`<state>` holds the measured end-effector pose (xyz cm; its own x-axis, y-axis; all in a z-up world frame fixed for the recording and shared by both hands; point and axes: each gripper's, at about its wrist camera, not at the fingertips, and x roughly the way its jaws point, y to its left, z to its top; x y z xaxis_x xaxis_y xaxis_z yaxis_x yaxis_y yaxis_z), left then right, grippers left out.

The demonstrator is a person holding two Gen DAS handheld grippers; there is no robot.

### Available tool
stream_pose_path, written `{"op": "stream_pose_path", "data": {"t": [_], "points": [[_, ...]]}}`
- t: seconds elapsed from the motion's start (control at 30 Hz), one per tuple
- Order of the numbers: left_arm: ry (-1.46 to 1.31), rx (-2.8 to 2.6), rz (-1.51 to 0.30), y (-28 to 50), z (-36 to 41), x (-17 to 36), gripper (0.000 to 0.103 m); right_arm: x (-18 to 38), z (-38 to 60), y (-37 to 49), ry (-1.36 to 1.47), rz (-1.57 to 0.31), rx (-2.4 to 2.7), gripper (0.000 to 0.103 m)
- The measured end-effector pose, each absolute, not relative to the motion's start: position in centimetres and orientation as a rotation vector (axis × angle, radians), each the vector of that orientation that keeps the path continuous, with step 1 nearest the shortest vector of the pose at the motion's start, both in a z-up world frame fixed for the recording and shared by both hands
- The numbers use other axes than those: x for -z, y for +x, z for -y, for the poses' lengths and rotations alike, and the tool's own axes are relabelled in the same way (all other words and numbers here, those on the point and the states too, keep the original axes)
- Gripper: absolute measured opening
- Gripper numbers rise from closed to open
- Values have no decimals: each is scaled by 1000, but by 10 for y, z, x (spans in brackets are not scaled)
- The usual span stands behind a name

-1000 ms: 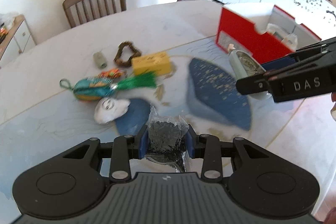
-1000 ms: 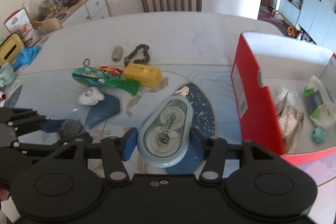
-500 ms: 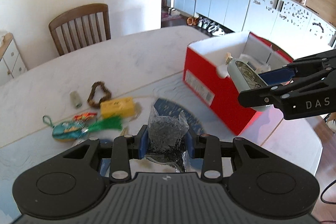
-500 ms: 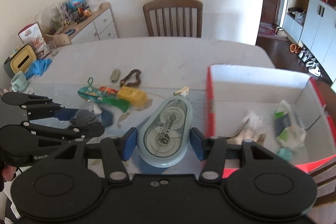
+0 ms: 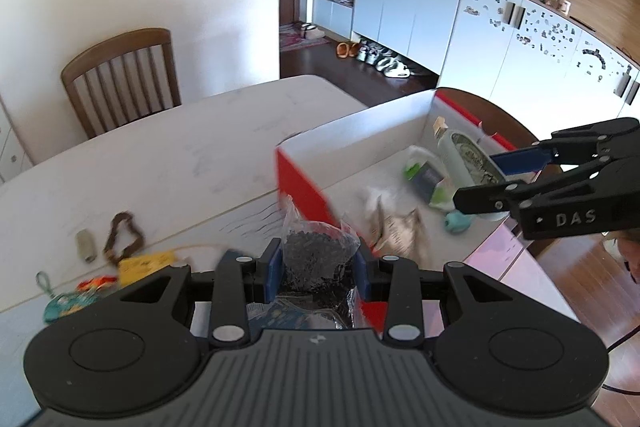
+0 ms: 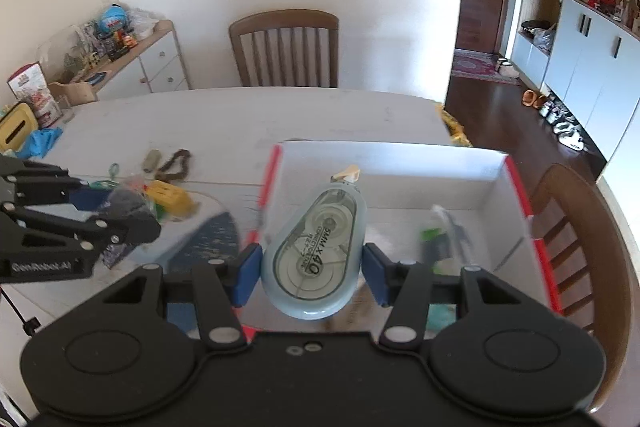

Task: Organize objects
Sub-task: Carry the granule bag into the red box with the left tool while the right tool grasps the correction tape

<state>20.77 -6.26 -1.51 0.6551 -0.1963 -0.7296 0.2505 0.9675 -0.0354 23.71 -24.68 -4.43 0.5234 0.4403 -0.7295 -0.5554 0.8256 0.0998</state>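
light: bright daylight, soft shadows | blur: motion smear on box [image 5: 304, 183] contents at 3 o'clock and table [image 6: 224, 123] items at 9 o'clock | edges: fisheye bending, dark corners | glare: mild sheen on cabinets [image 5: 404, 3]

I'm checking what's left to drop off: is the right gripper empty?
No, the right gripper is shut on a correction tape, held above the red box.

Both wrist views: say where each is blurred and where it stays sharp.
Left wrist view: the clear bag of dark granules in the left gripper is sharp; the red cardboard box and its contents smear. Right wrist view: the pale blue correction tape dispenser in the right gripper reads crisply; the box contents and table clutter are streaked.
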Motion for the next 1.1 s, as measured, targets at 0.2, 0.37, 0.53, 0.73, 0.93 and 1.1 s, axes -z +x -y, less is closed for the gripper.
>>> {"op": "stream_pose_path", "data": {"t": [0.2, 0.37, 0.53, 0.73, 0.93, 1.1], "points": [[81, 241, -832, 239, 102, 17, 35, 55, 284, 265, -153, -833, -553, 53], [79, 229, -860, 266, 130, 23, 35, 65, 308, 287, -138, -852, -553, 53], [48, 197, -899, 292, 147, 29, 35, 75, 317, 299, -158, -863, -589, 53], [37, 137, -940, 327, 164, 43, 35, 89, 315, 308, -210, -889, -656, 53], [69, 87, -998, 355, 181, 66, 35, 106, 304, 311, -252, -929, -716, 53], [123, 66, -1041, 368, 192, 88, 35, 122, 294, 314, -297, -966, -741, 53]]}}
